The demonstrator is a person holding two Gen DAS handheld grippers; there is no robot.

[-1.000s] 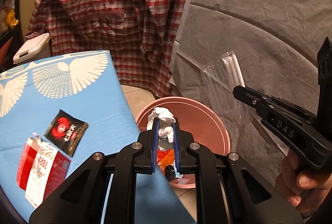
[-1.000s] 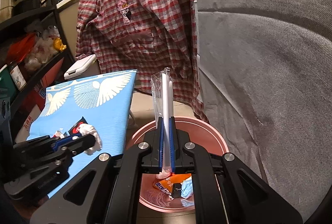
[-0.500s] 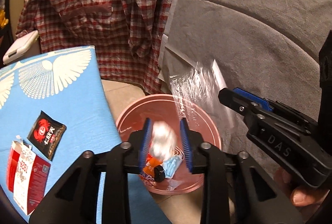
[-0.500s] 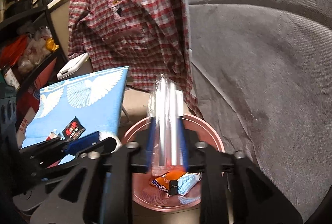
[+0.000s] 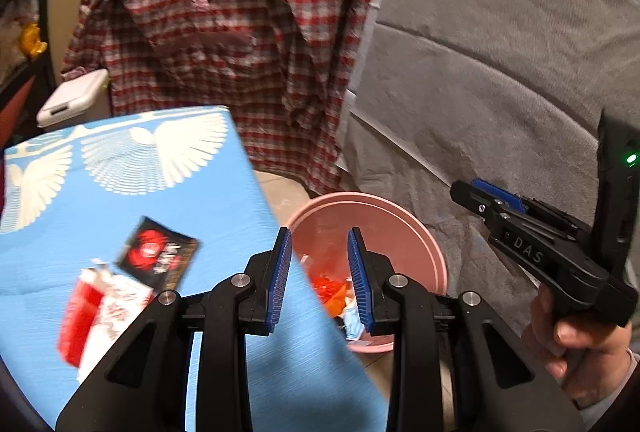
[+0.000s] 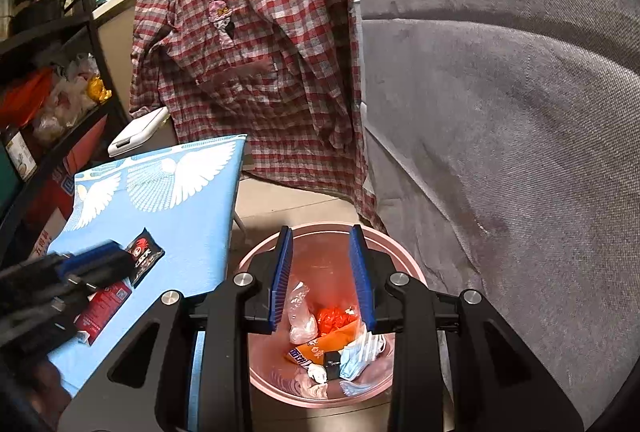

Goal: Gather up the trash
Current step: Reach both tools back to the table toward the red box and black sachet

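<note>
My left gripper is open and empty above the seam between the blue winged board and the pink bin. A black sachet and a red-and-white carton lie on the board to its left. Over the bin, my right gripper is open with nothing between its pads. Inside lie a clear plastic wrapper, an orange wrapper, a blue mask and a white tissue. A hand holds the right gripper at the right of the left wrist view.
A red plaid shirt hangs behind the bin. Grey fabric fills the right side. Cluttered dark shelves stand at the left, with a white box behind the board. The bin stands on a tiled floor.
Both grippers opened. The white tissue fell from the left one and the clear plastic wrapper from the right one, both into the bin. The left gripper shifted over the board's edge.
</note>
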